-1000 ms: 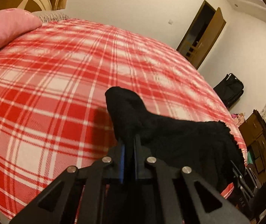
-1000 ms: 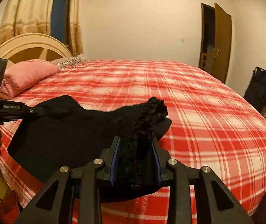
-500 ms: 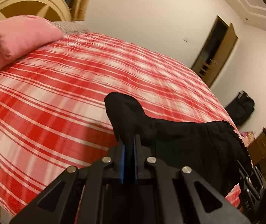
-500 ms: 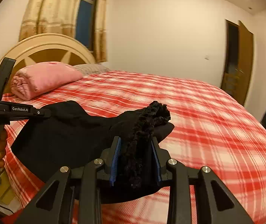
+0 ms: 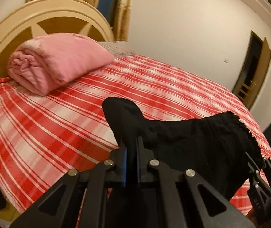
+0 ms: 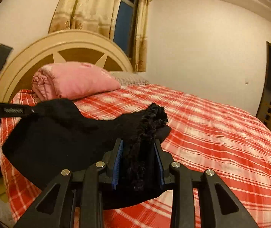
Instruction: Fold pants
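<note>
While held up off the red plaid bedspread (image 5: 40, 133) near the bed's near edge, hanging slack between two grips: black pants (image 5: 192, 144), thin and limp, sagging in the middle. Left gripper (image 5: 129, 144) pinched almost shut on a plain corner of the cloth, blue pads nearly touching. Right gripper (image 6: 138, 152) clamped wider around a thick bunch of the frilled lace edge (image 6: 150, 121), jaws narrowed on that wad. Probably light and soft, no stiffness to hold a crease, so likely to droop and slide out of shape unless laid flat first. Lace trim looks delicate and snaggy; safer to pinch through the plain fabric just beside it, or through a doubled layer. Best holds, by this view: the two outer corners of one edge, kept taut and level, then lowered onto the open plaid. Folded pink quilt (image 6: 74, 81) far left by the headboard (image 6: 68, 43), well apart from the pants.
</note>
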{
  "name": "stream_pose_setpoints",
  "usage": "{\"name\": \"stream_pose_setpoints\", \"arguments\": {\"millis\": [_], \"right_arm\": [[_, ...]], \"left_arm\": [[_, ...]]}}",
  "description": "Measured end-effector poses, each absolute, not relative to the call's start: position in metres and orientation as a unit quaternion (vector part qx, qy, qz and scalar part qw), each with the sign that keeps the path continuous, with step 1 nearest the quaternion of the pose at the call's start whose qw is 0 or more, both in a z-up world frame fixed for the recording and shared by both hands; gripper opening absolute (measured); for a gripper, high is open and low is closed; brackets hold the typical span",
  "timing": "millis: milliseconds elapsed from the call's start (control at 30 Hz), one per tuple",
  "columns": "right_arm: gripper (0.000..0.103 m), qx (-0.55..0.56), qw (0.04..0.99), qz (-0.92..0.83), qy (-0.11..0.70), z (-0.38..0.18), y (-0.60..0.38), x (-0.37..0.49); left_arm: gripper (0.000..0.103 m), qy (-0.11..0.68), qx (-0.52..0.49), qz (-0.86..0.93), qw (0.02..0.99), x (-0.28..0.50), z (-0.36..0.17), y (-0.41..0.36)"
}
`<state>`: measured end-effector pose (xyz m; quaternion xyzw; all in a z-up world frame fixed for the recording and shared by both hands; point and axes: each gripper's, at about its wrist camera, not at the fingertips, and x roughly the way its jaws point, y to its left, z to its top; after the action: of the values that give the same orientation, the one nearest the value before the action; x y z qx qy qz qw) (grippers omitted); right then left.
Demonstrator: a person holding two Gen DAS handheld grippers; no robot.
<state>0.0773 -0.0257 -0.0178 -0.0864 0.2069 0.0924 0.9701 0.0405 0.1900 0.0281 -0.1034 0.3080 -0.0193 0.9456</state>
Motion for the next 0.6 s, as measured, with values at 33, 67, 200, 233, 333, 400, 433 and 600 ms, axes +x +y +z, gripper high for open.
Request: {"name": "stream_pose_setpoints", "arguments": {"millis": [33, 67, 200, 233, 333, 400, 433, 600], "right_arm": [[0.032, -0.085, 0.967, 0.095, 0.222, -0.027, -0.023, 0.086], [0.032, -0.088, 0.963, 0.096, 0.238, -0.036, -0.02, 0.094], [0.032, -0.112, 0.948, 0.081, 0.286, -0.07, -0.015, 0.111], [0.032, -0.111, 0.947, 0.08, 0.29, -0.074, -0.019, 0.111], [0.032, -0.103, 0.942, 0.082, 0.308, -0.081, -0.027, 0.113], [0.032, -0.106, 0.941, 0.081, 0.311, -0.083, -0.026, 0.114], [0.032, -0.108, 0.94, 0.08, 0.312, -0.083, -0.024, 0.113], [0.033, -0.103, 0.933, 0.08, 0.335, -0.088, -0.026, 0.121]], "left_arm": [[0.008, 0.309, -0.104, -0.013, 0.945, 0.044, 0.025, 0.195], [0.008, 0.313, -0.106, -0.008, 0.944, 0.047, 0.021, 0.199], [0.008, 0.345, -0.111, 0.0, 0.932, 0.058, -0.006, 0.206], [0.008, 0.356, -0.109, 0.009, 0.928, 0.06, -0.017, 0.206], [0.008, 0.366, -0.111, 0.026, 0.924, 0.062, -0.031, 0.213], [0.008, 0.378, -0.124, 0.03, 0.917, 0.065, -0.039, 0.221], [0.008, 0.385, -0.124, 0.032, 0.914, 0.066, -0.044, 0.224], [0.011, 0.398, -0.108, 0.044, 0.91, 0.067, -0.056, 0.222]]}}
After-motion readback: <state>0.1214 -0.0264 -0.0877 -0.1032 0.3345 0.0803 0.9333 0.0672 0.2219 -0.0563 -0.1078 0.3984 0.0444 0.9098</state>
